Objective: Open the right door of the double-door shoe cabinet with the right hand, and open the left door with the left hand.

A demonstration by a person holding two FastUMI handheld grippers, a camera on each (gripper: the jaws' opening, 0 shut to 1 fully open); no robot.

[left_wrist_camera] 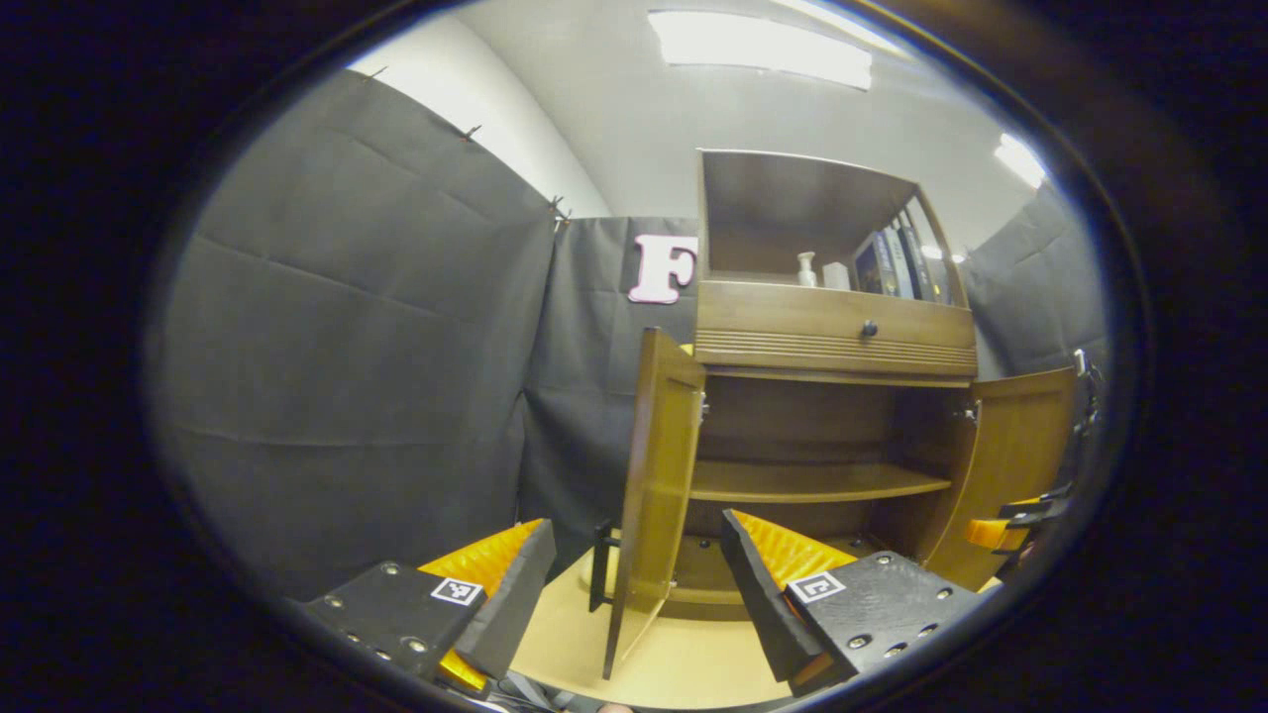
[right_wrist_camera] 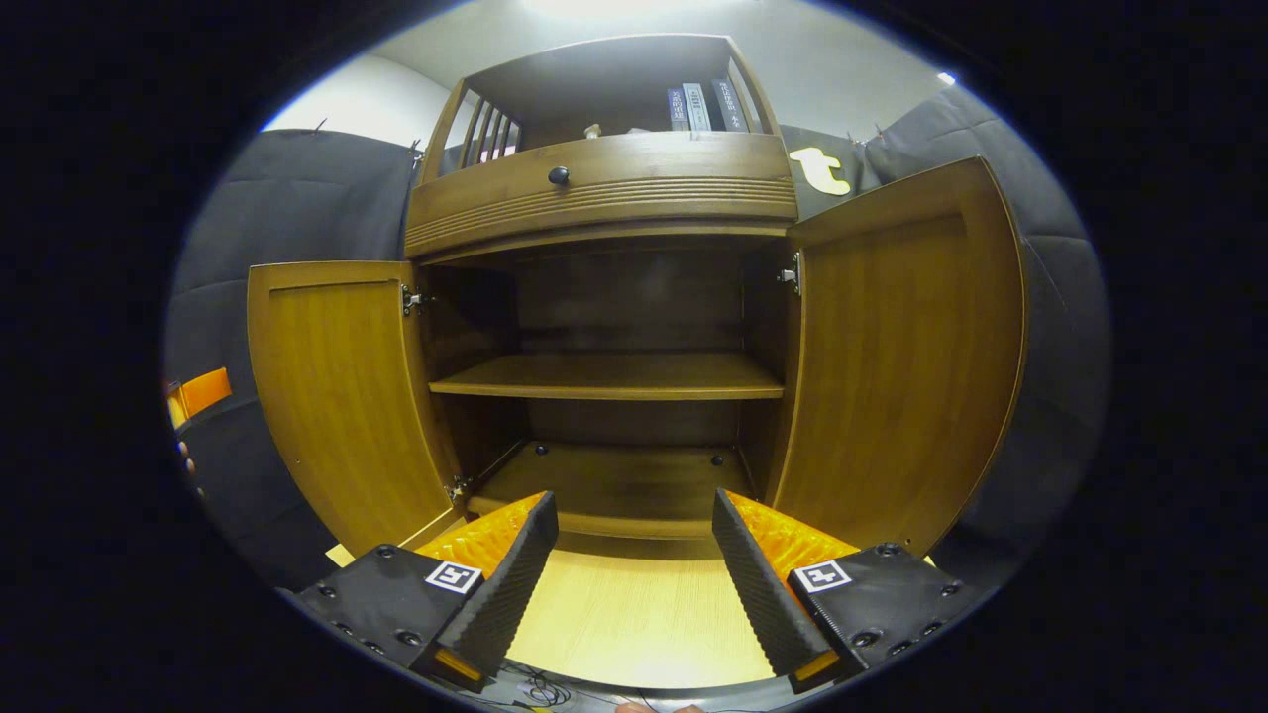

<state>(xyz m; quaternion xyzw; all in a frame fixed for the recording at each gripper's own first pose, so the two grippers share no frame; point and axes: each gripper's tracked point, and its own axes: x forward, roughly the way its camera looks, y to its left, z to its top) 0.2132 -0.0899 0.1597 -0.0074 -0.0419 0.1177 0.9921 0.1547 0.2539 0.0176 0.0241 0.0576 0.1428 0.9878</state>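
the shoe cabinet (right_wrist_camera: pixel 614 327) fills the right gripper view from 9 to 3 o'clock, seen head on, and stands at 2 o'clock in the left gripper view (left_wrist_camera: pixel 822 396), on a pale wooden floor (right_wrist_camera: pixel 634 614). both of its lower doors stand open. in the right gripper view the right door (right_wrist_camera: pixel 906 347) swings out at 3 o'clock, its inner face towards the camera, and the left door (right_wrist_camera: pixel 342 391) swings out at 9 o'clock. in the left gripper view the left door (left_wrist_camera: pixel 659 465) is seen nearly edge on at 6 o'clock, between the two fingers, touching neither as far as can be seen, and the right door (left_wrist_camera: pixel 1020 456) stands at 3 o'clock.

inside, one shelf (right_wrist_camera: pixel 609 376) crosses the middle with nothing on it, and the bottom board (right_wrist_camera: pixel 614 480) lies bare below. above the doors runs a drawer (right_wrist_camera: pixel 604 188) with a dark round knob (right_wrist_camera: pixel 559 175). the open top compartment holds upright books (right_wrist_camera: pixel 703 107) at 12 o'clock, and in the left gripper view a small pump bottle (left_wrist_camera: pixel 807 268) stands just beside a pale box.

the right gripper (right_wrist_camera: pixel 634 560) hangs at 6 o'clock before the opening, jaws spread wide and holding nothing. the left gripper (left_wrist_camera: pixel 639 579) is likewise spread wide and empty. part of the other gripper shows at 4 o'clock by the right door in the left gripper view.
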